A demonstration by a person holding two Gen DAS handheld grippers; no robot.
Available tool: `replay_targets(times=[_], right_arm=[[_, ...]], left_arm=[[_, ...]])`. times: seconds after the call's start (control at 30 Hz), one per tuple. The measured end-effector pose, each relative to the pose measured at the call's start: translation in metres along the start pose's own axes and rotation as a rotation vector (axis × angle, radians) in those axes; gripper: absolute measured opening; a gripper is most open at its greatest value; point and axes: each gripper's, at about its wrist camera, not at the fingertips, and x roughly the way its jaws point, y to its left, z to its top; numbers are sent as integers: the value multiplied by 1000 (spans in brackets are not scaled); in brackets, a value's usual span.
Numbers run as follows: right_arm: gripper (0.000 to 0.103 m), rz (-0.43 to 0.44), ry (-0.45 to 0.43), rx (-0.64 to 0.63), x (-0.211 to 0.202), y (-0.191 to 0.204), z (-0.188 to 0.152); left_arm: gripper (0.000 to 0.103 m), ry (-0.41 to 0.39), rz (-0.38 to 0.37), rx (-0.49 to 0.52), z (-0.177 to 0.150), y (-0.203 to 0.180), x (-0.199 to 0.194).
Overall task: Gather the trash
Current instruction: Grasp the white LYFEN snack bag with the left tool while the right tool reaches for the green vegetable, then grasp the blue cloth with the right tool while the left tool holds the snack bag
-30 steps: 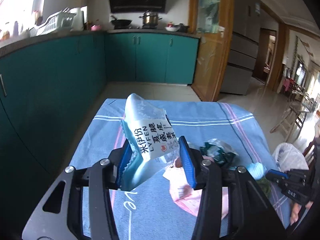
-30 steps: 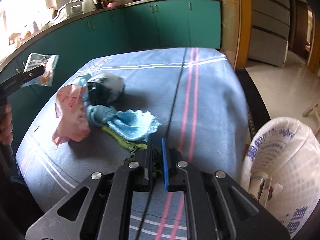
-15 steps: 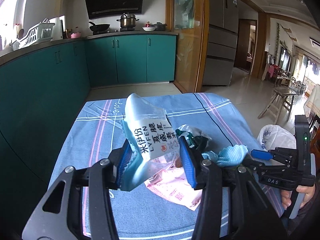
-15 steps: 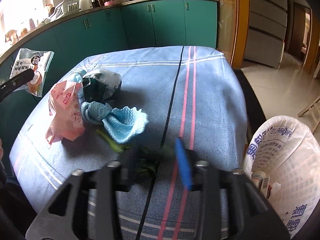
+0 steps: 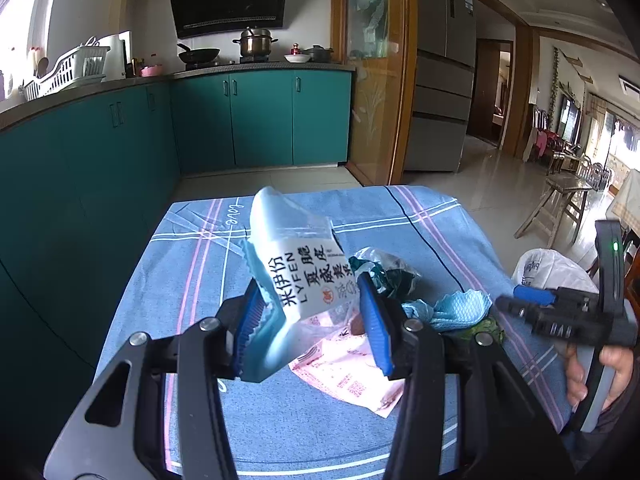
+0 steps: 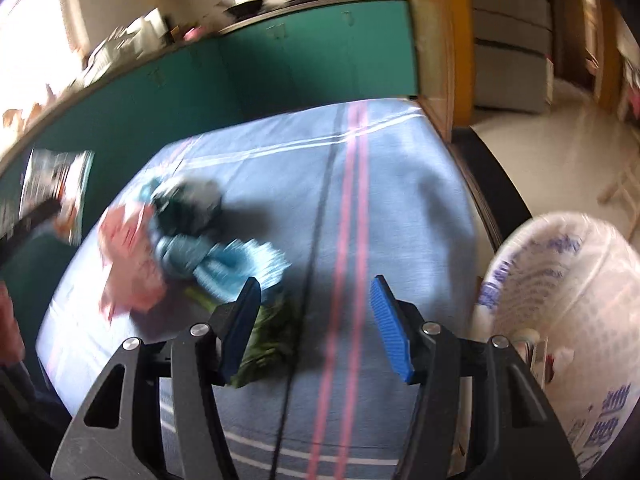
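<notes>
Crinkly snack wrapper (image 5: 304,276) pinched by left hand-held gripper (image 5: 312,320).

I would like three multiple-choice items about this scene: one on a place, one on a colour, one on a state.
1. Where is the white bin bag?
A. beside the table's right edge
B. on the counter
C. on the tablecloth

2. What colour is the tablecloth?
A. green
B. blue with pink stripes
C. plain white

3. What does the left gripper hold?
A. nothing
B. a blue cloth
C. a snack wrapper

Key: 1 A, it stands off the table at the right; 2 B, pink stripes run across the blue; 3 C, both pads press on the printed wrapper.
</notes>
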Motion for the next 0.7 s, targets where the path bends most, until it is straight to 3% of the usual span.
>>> replay_targets(times=[0.17, 0.37, 0.5, 0.6, 0.7], right_arm=[[58, -25, 0, 51, 0, -16, 2], [57, 50, 51, -122, 10, 23, -7], [57, 108, 93, -161, 21, 40, -11], [57, 101, 104, -187, 23, 48, -13], [46, 111, 106, -205, 25, 53, -14]], left_arm=[[48, 4, -5, 17, 1, -4, 2], [48, 11, -1, 23, -2, -6, 3], [49, 17, 3, 25, -3, -5, 4], [49, 21, 8, 24, -4, -4, 5], [49, 19, 11, 15, -4, -1, 4]])
